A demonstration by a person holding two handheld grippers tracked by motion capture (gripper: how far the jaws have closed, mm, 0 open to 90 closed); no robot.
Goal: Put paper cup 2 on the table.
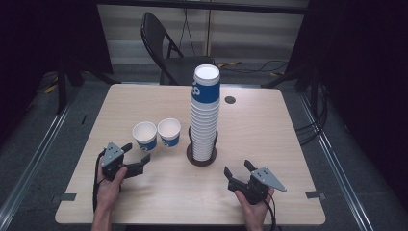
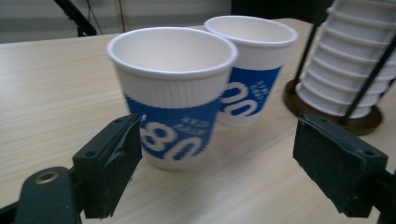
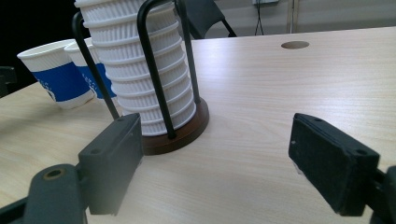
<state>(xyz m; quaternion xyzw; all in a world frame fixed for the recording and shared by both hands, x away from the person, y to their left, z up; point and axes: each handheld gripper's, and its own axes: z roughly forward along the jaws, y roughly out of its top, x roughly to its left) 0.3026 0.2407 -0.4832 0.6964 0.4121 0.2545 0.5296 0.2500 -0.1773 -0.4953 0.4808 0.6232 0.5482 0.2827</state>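
A person's left gripper [image 1: 136, 154] sits just short of the near paper cup [image 1: 145, 135], jaws apart and holding nothing. That cup stands upright left of the cup stack [image 1: 205, 113], touching a second cup [image 1: 169, 132]. The right gripper [image 1: 237, 169], jaws wide and empty, rests near the stack's holder base [image 3: 180, 133].

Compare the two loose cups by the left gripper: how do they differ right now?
The near cup stands in front of the left gripper, partly between its open jaws; the far cup stands behind it, closer to the cup stack. In the left gripper view, the near cup partly hides the far cup. Both are upright, empty, white with blue bands.
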